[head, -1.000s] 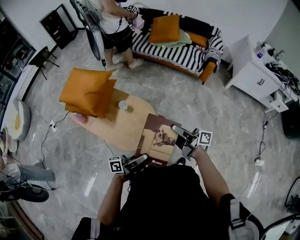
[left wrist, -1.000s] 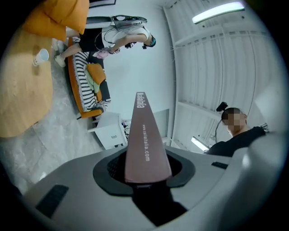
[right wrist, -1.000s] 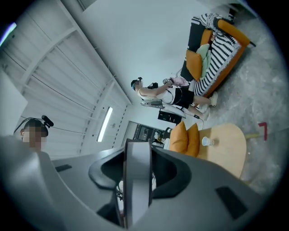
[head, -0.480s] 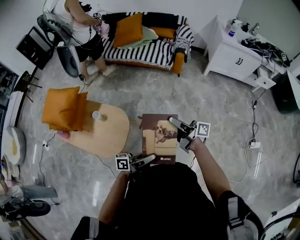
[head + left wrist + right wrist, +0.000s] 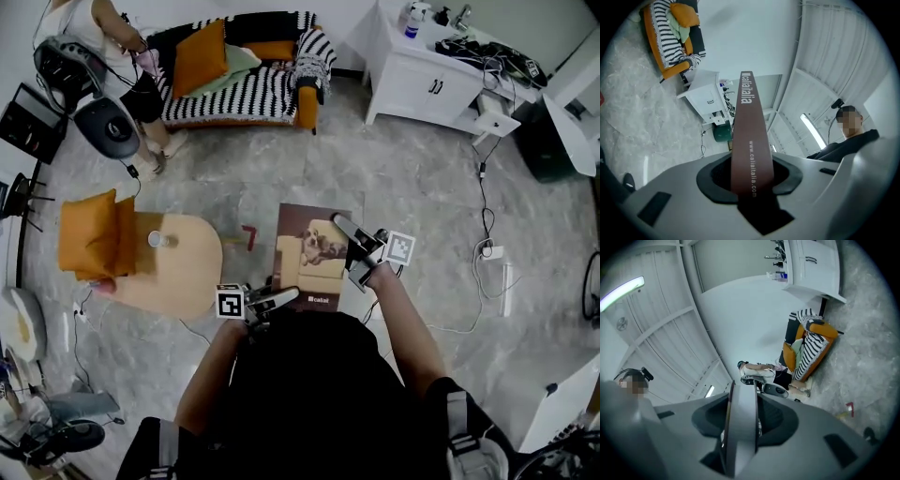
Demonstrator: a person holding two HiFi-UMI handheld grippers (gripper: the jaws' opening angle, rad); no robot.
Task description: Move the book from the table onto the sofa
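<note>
- Head view: a brown book (image 5: 313, 253) with a dog pictured on its cover sits at the centre of the frame. It is held flat above the grey marble floor (image 5: 403, 169), clear of the desk.
- The left gripper (image 5: 289, 297) clamps the book's lower edge. The right gripper (image 5: 345, 231) clamps its right side.
- The rounded wooden desk (image 5: 187, 277) is at the left. It carries an orange cushion (image 5: 89, 234) and a small cup (image 5: 157, 240).
- The striped sofa (image 5: 239, 89) lies at the upper left, well apart from the book. A person (image 5: 112, 47) stands beside it.
- A white cabinet (image 5: 422, 75) stands at the upper right.
- Left gripper view: only here does the brown spine (image 5: 749, 140) show, with white lettering. The left gripper's jaws press on either side of it, held partly apart by its thickness.
- Right gripper view: only here does the book's thin pale edge (image 5: 740, 418) show, pinched upright between the right gripper's jaws.
</note>
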